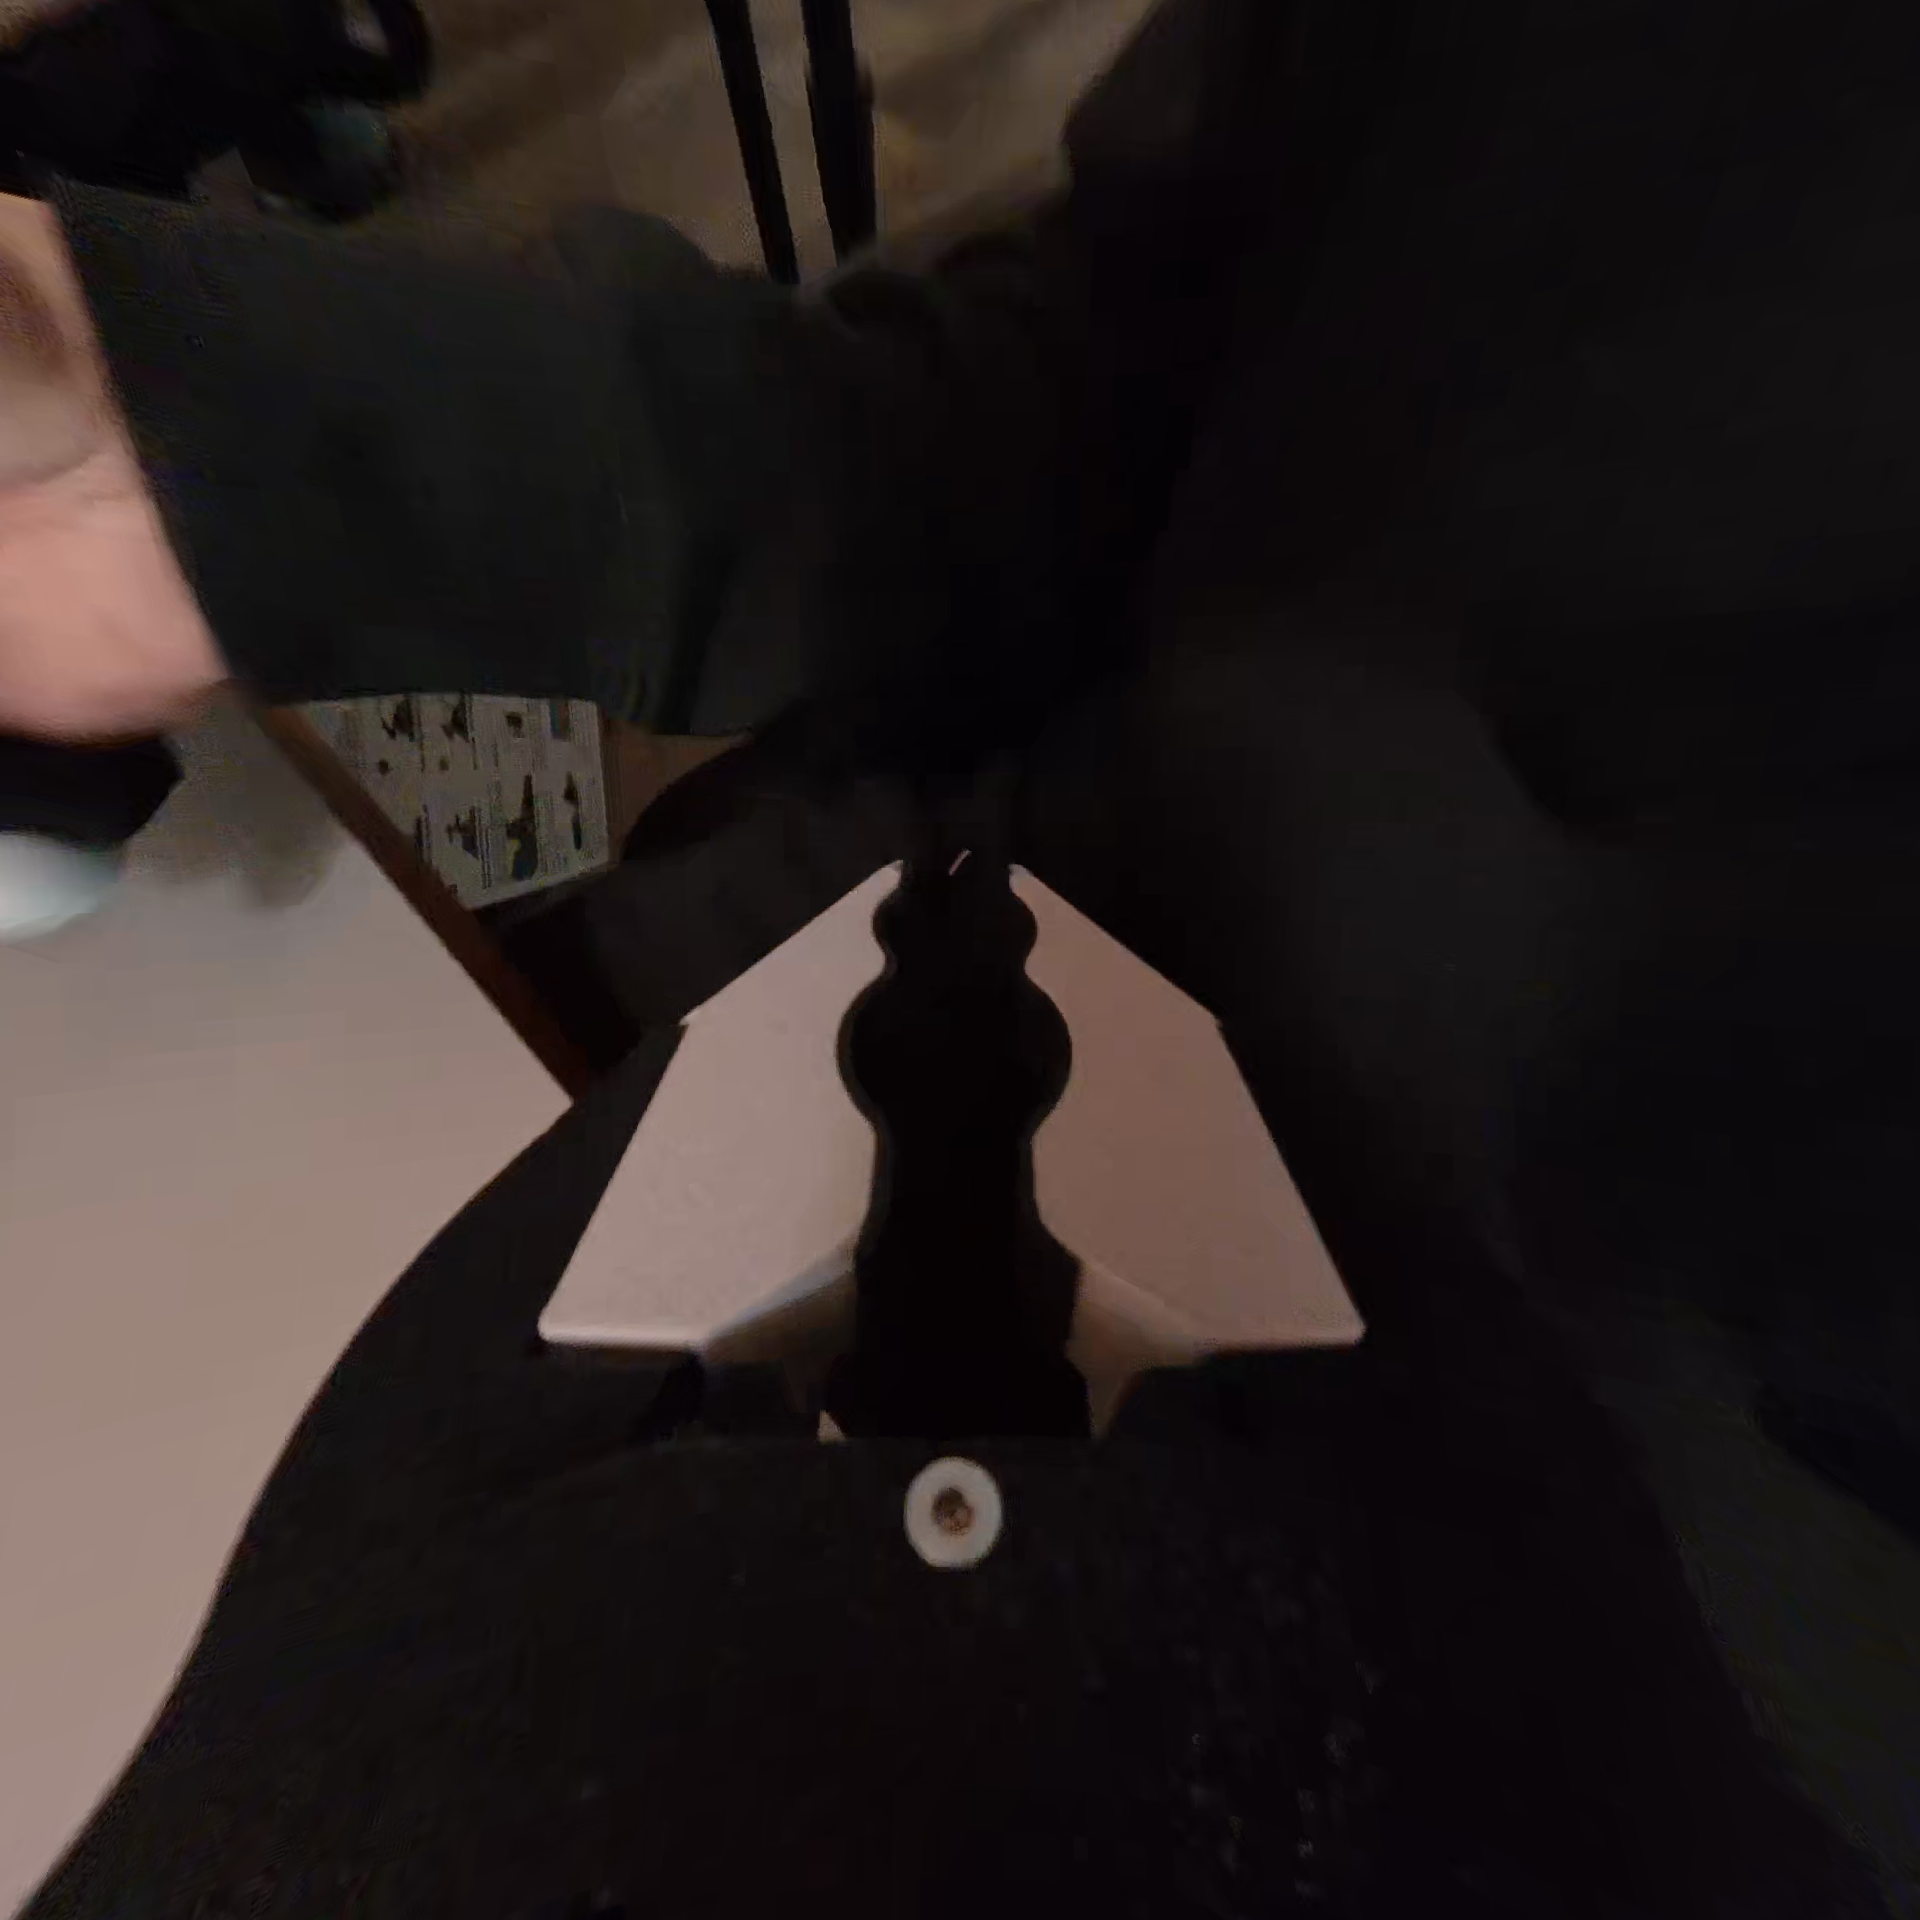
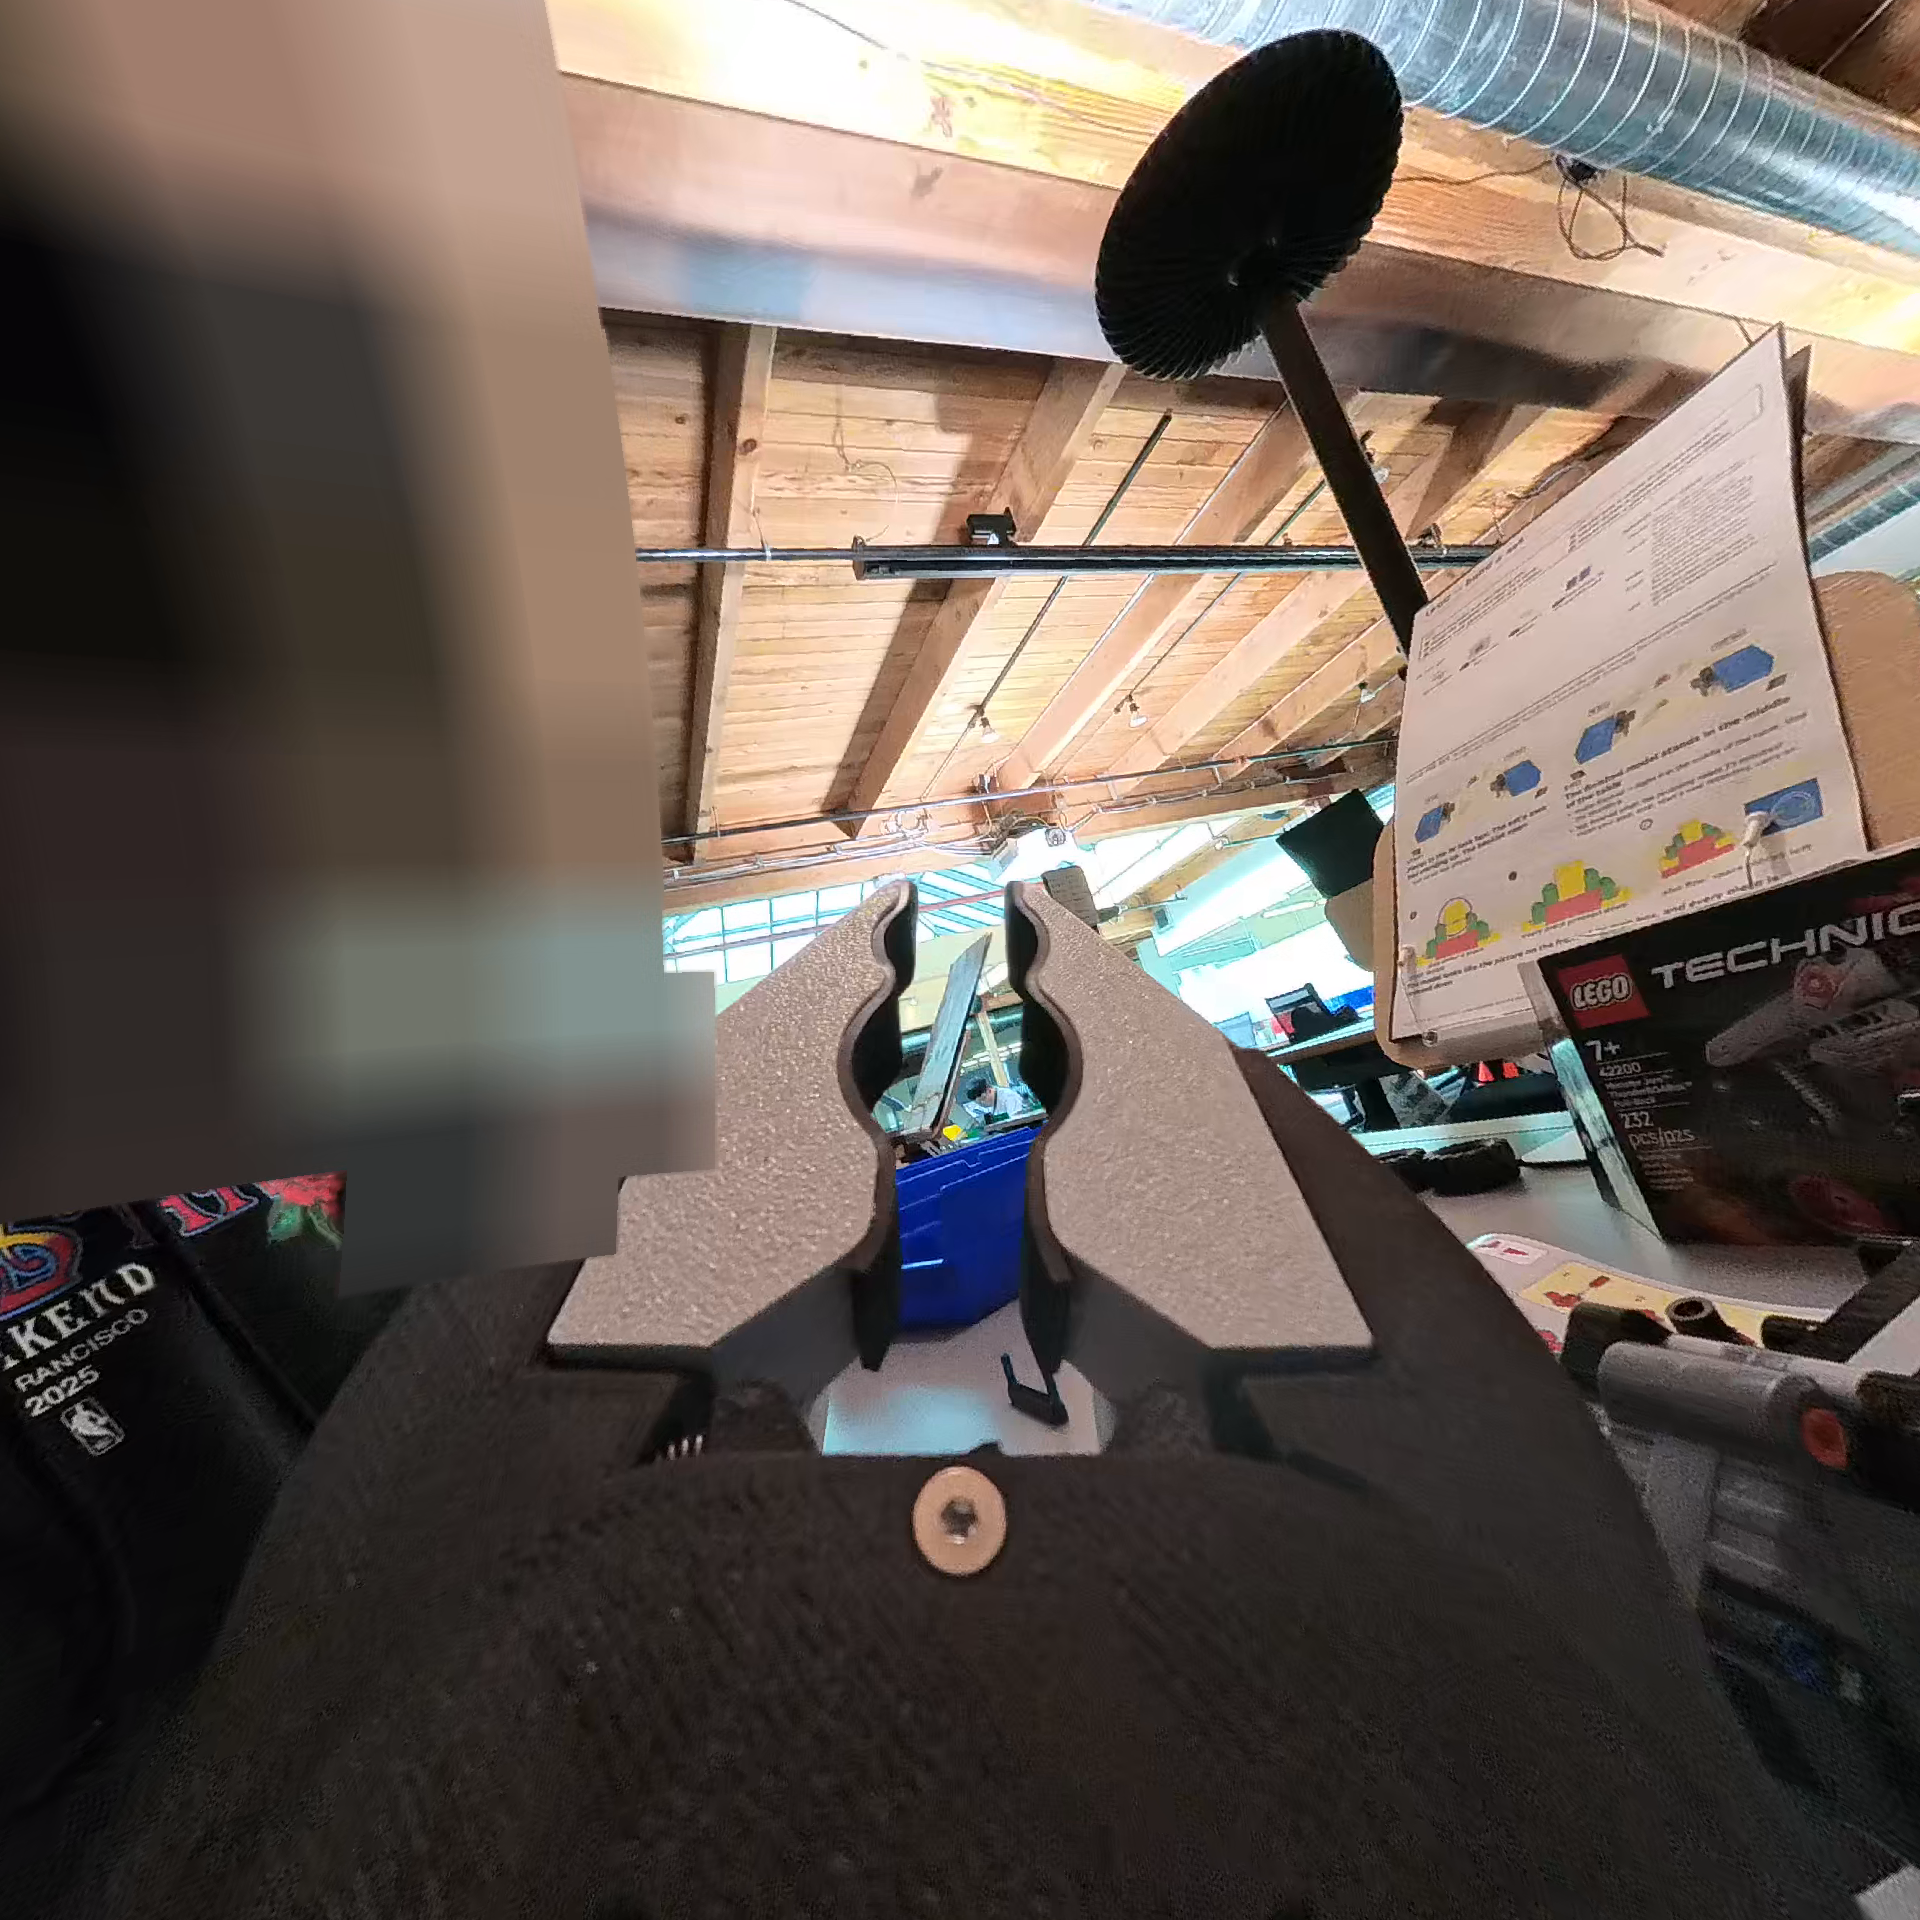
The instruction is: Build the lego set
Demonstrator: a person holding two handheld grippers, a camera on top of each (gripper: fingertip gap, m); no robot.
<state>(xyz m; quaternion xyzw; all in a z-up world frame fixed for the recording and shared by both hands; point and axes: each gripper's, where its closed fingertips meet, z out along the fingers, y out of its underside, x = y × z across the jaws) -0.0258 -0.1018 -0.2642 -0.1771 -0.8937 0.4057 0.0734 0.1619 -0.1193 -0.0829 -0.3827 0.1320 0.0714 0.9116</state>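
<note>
Right wrist view: I am pointing my parted, empty right gripper (image 2: 961,914) ceilingward beside the set's box (image 2: 1745,1070); left gripper (image 1: 956,883), apparently closed, is facing dark cloth (image 1: 499,468). No building is underway; next I must find parts.

Above me runs a wooden plank ceiling (image 2: 935,644) with heavy beams (image 2: 831,218) and a silver ribbed duct (image 2: 1621,114). Daylight pours through far windows (image 2: 790,925). Down on my left side it's dim, a pale floor (image 1: 208,1195).

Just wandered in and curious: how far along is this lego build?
Nothing looks built from here. The right gripper stands slightly open and empty, aimed up toward the ceiling. The left gripper faces a dark sleeve, its state unclear. Loose parts beside the lego box wait.
</note>
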